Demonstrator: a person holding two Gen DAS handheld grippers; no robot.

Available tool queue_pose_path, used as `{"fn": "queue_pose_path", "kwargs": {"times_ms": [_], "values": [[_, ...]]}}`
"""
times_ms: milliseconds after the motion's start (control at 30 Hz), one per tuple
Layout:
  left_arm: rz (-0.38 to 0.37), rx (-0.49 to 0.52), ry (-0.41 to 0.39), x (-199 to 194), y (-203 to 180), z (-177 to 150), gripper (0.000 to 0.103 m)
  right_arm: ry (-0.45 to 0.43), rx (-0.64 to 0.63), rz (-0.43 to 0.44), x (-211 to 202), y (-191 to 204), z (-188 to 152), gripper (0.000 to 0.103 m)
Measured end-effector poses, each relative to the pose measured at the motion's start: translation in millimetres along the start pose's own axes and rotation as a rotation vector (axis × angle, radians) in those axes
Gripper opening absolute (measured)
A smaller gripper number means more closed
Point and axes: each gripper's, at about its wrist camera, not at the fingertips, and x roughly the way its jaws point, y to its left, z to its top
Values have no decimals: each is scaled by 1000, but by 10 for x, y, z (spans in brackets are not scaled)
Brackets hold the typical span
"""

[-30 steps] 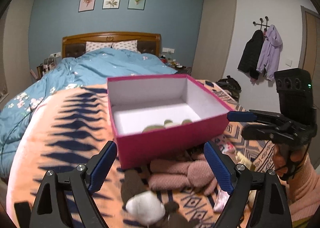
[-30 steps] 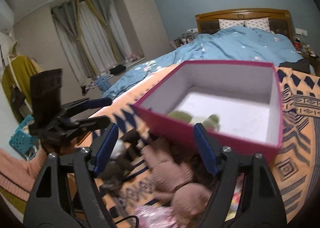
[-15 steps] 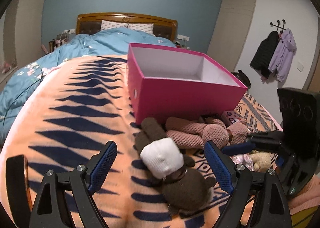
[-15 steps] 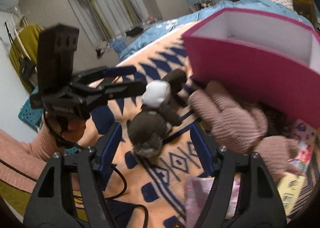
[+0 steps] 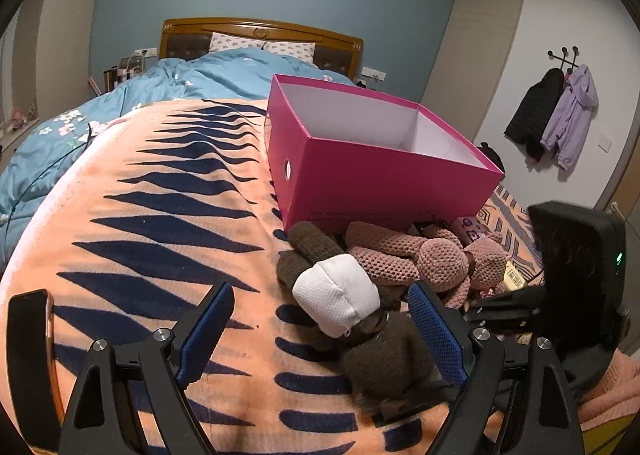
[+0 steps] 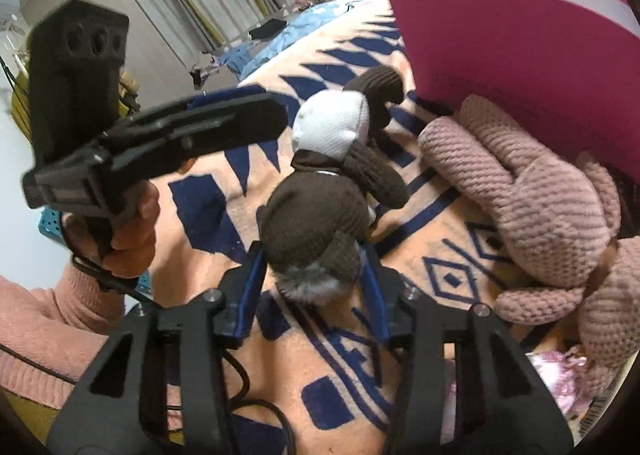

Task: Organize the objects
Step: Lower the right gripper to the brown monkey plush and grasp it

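Orange bedding with navy diamonds [image 5: 132,239] filled the left wrist view, where the left gripper [image 5: 320,331], lower than a second before, hung wide open and empty. A dark brown knitted plush with a white face [image 5: 340,303] lay between and just ahead of its jaws; beyond stood the open magenta cardboard box [image 5: 380,179], with a pink knitted rabbit [image 5: 424,259] to the right of the jaws.

From the right wrist, the right gripper [image 6: 314,295] had closed in on that brown plush [image 6: 320,211], jaws narrowed around its furry end, likely gripping; boxing it seemed next. The rabbit [image 6: 532,191] crowded the box wall [image 6: 520,55] ahead.
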Motion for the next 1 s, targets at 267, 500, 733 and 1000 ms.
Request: {"fn": "queue_pose_path", "kwargs": {"times_ms": [267, 500, 733, 1000], "values": [[-36, 74, 38, 227, -143, 82, 91, -105, 66, -85, -559, -347, -7, 37], [-54, 168, 117, 527, -241, 123, 90, -125, 127, -93, -589, -422, -132, 49], [-87, 198, 139, 577, -288, 83, 88, -69, 81, -93, -309, -162, -188, 62], [-122, 178, 156, 489, -232, 24, 82, -72, 130, -87, -204, -308, -202, 51]]}}
